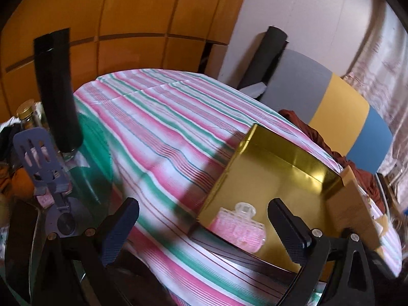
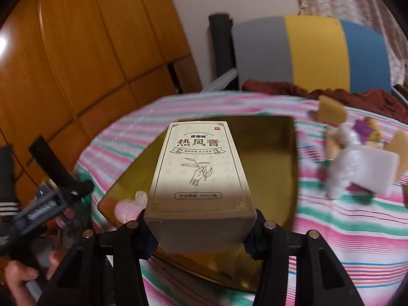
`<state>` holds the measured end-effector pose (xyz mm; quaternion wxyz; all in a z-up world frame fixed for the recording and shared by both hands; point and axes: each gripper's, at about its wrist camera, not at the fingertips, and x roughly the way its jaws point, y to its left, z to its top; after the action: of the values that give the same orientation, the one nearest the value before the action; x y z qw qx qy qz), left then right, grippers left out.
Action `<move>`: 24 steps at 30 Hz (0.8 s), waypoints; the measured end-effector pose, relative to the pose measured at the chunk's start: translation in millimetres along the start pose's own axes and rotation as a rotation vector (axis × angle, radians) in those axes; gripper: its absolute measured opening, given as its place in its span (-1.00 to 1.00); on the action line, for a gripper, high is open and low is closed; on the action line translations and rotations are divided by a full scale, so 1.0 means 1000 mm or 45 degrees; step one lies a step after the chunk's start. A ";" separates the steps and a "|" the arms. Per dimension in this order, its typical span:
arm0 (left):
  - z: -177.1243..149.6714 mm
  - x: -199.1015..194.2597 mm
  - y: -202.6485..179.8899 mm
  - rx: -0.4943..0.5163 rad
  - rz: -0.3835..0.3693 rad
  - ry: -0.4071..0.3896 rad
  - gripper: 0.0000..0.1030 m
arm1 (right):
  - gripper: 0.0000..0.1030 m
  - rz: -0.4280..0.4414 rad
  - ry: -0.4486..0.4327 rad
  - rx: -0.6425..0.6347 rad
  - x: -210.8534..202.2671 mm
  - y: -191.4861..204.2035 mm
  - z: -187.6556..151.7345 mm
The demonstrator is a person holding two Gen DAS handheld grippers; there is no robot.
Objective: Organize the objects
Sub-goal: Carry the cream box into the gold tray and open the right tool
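**Boxed carton held above gold tray on striped table**

The right gripper [image 2: 200, 232] clamps a tall beige carton [image 2: 199, 178] by its near end, the pads pressed against both sides. The carton, printed with Chinese characters and a drawing of a hand holding a sprig, juts forward over the gold tray [image 2: 275, 168], which lies on a cloth [image 2: 344, 229] striped in pink, green and white. Whether the carton touches the tray floor cannot be told from this view.

In the tray's near corner sits a pink hair roller [image 1: 241, 227] with a clear clip on top; in the right wrist view it shows as a pink blur [image 2: 127, 207] left of the carton.

The left gripper [image 1: 204, 227] hangs over the tray's near edge with its jaws spread wide and nothing between them. Part of the carton [image 1: 352, 204] shows at the tray's right side in that view.

To the right of the tray lies a blurred heap [image 2: 357, 158] of small items, among them a white block and tan pieces. At the table's left edge stand a black cylinder [image 1: 57, 94], a gold-lidded jar [image 1: 26, 114] and a purple slotted spatula [image 1: 38, 158]. Behind the table are an orange wooden wardrobe [image 2: 89, 51] and a headboard [image 2: 318, 53] in grey, yellow and blue.
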<state>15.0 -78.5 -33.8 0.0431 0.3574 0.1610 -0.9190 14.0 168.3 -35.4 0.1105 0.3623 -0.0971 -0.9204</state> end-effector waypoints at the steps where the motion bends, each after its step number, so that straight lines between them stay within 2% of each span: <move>1: 0.001 0.000 0.004 -0.017 -0.002 0.002 0.97 | 0.00 -0.013 0.023 0.003 0.009 0.004 0.000; 6: 0.005 -0.001 0.015 -0.087 -0.011 0.010 0.98 | 0.02 -0.043 0.084 0.006 0.034 0.012 -0.001; 8: 0.005 0.000 0.016 -0.101 -0.016 0.019 0.98 | 0.03 -0.006 0.129 0.012 0.042 0.017 0.000; 11: 0.005 0.000 0.015 -0.103 -0.031 0.028 0.98 | 0.13 -0.017 0.152 -0.024 0.045 0.024 0.000; 16: 0.003 0.001 0.013 -0.089 -0.034 0.031 0.98 | 0.19 -0.038 0.126 -0.086 0.035 0.029 -0.005; 24: -0.004 0.003 0.004 -0.055 -0.044 0.053 0.98 | 0.20 -0.048 0.031 0.032 0.001 0.001 -0.006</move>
<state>16.0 -81.2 -39.3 0.0316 0.3726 0.1878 -0.9082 17.6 166.7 -39.9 0.0896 0.3766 -0.1002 -0.9166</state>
